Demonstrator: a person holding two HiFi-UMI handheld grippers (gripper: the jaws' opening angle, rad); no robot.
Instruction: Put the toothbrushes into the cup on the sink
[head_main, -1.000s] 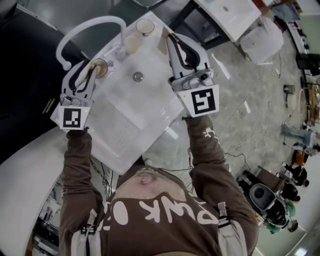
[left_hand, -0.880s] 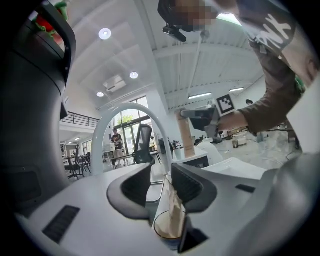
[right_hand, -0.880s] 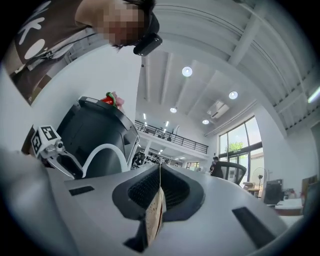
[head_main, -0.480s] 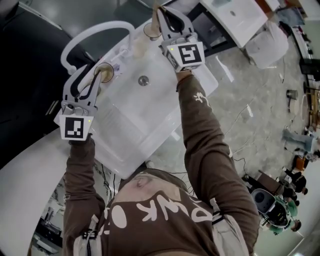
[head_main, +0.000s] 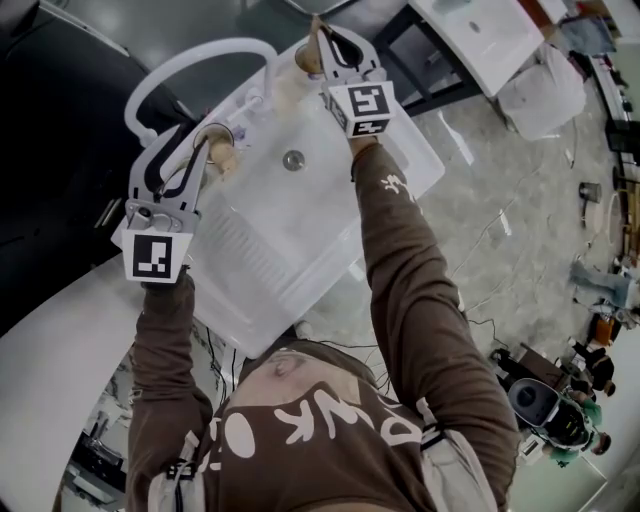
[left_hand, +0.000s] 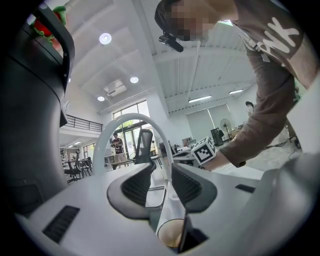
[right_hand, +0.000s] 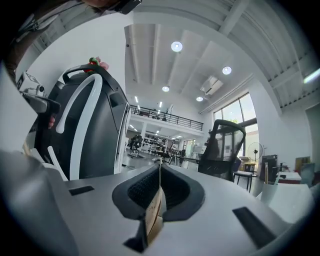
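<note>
Toothbrush (right_hand: 155, 210) comes first: a thin, flat, wood-toned strip seen edge-on in the right gripper view, clamped between the ribbed black pads of the right gripper (right_hand: 160, 172). That view shows only the hall beyond. The head view places the right gripper (head_main: 322, 30) at the far corner of the glossy white sink (head_main: 300, 230), its tips over a small tan cup (head_main: 303, 60). From there I can't quite tell whether the brush's end is inside the rim.

The left gripper (head_main: 190, 140) sits by a second cup (head_main: 217, 140) near the foot of the arched white faucet (head_main: 200, 46). In its own view the left gripper (left_hand: 161, 172) has its jaws apart with nothing between the pads. The faucet (left_hand: 130, 125) curves behind them, and the second cup's (left_hand: 170, 237) round, pale-brown mouth lies low beneath them.

Black-and-white square markers cover each gripper's cube. Large white letters run upside down across the person's brown sweatshirt (head_main: 300, 430).
</note>
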